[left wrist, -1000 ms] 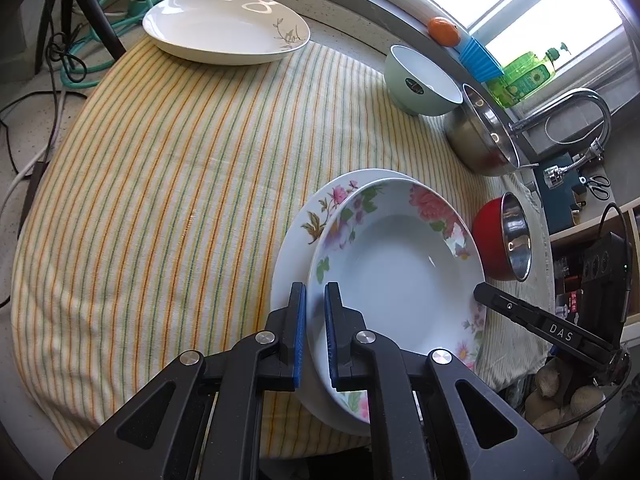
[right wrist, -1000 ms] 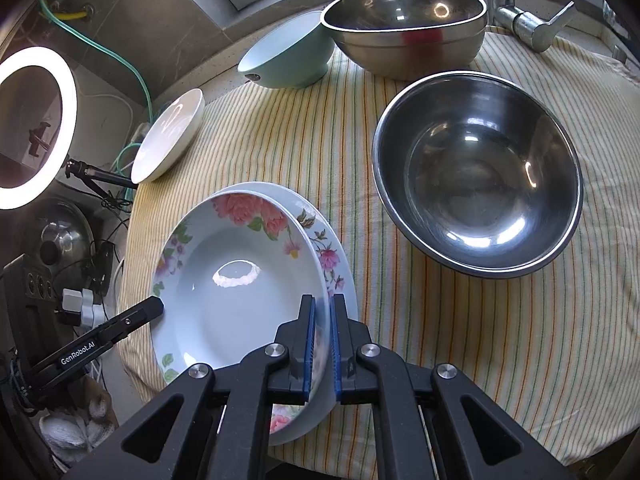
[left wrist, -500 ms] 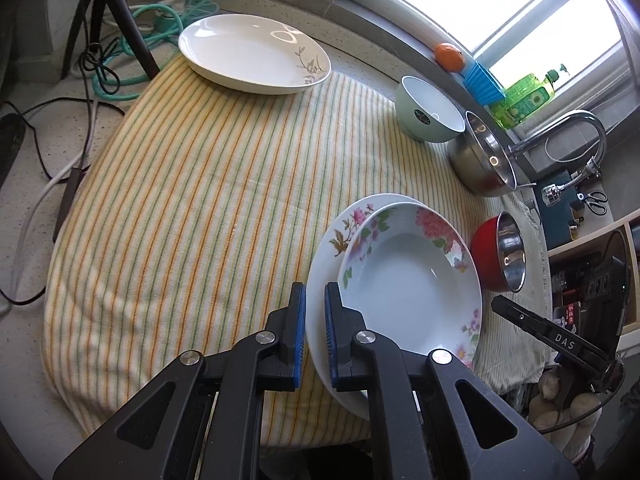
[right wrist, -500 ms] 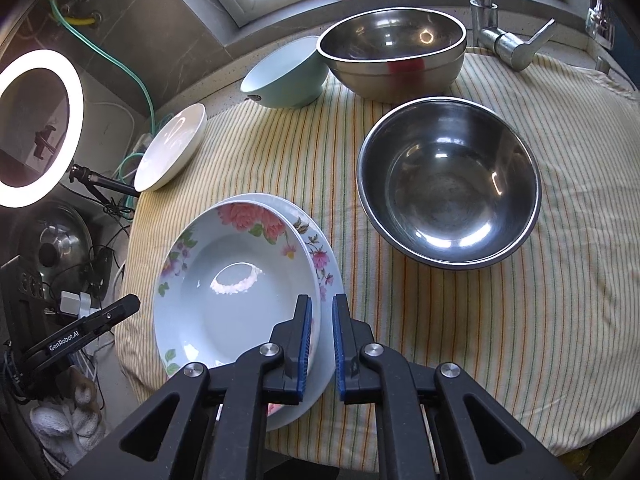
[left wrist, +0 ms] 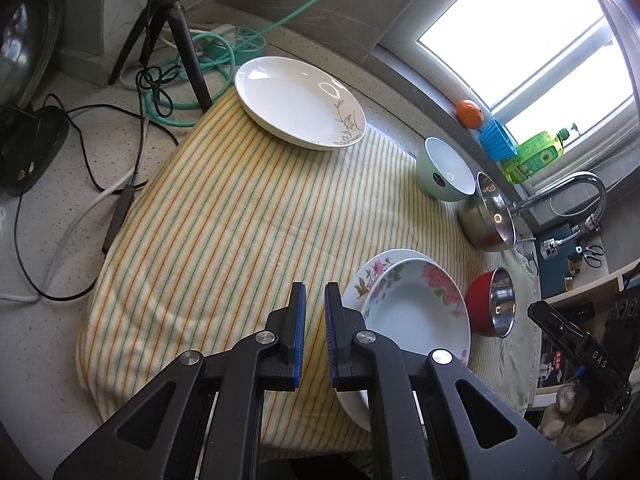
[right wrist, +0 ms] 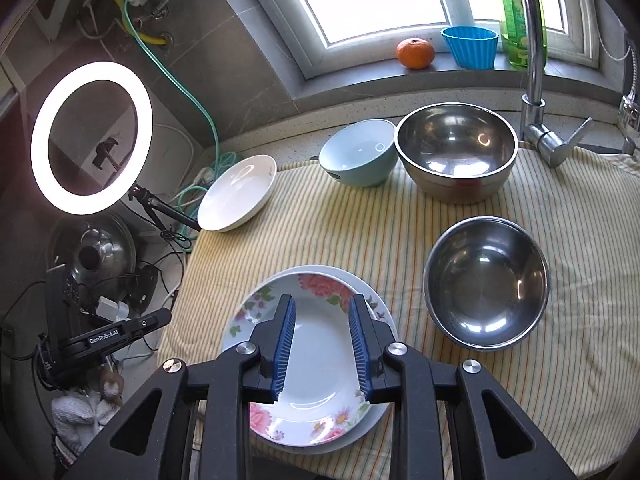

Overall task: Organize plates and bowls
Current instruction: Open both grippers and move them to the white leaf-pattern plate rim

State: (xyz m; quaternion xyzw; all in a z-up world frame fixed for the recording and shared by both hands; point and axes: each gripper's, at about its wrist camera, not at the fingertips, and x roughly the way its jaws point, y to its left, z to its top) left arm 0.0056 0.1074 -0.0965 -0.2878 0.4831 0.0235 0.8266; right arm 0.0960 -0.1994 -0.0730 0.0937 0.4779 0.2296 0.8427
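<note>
A deep floral plate (left wrist: pixel 420 312) (right wrist: pixel 320 360) sits stacked in a wider floral plate (left wrist: pixel 368 276) (right wrist: pixel 378 304) at the near edge of the striped cloth (left wrist: pixel 240 220). My left gripper (left wrist: pixel 315 292) is shut on nothing, just left of the stack and clear of its rim. My right gripper (right wrist: pixel 322 304) hangs over the deep plate. Its jaws are opening and the pads touch nothing. A white plate (left wrist: pixel 296 108) (right wrist: pixel 238 192) lies at the far left corner. A pale green bowl (left wrist: pixel 444 172) (right wrist: pixel 360 156) stands at the back.
A large steel bowl (right wrist: pixel 456 152) stands by the tap (right wrist: pixel 536 80). A steel bowl with a red outside (left wrist: pixel 492 308) (right wrist: pixel 486 280) sits right of the stack. A tripod (left wrist: pixel 176 32), cables and a ring light (right wrist: pixel 92 136) crowd the left counter. An orange and a blue cup are on the sill.
Both grippers have lifted away from the stacked plates. The right jaws came off the deep plate's rim and spread apart. The left gripper slid left, off the rim.
</note>
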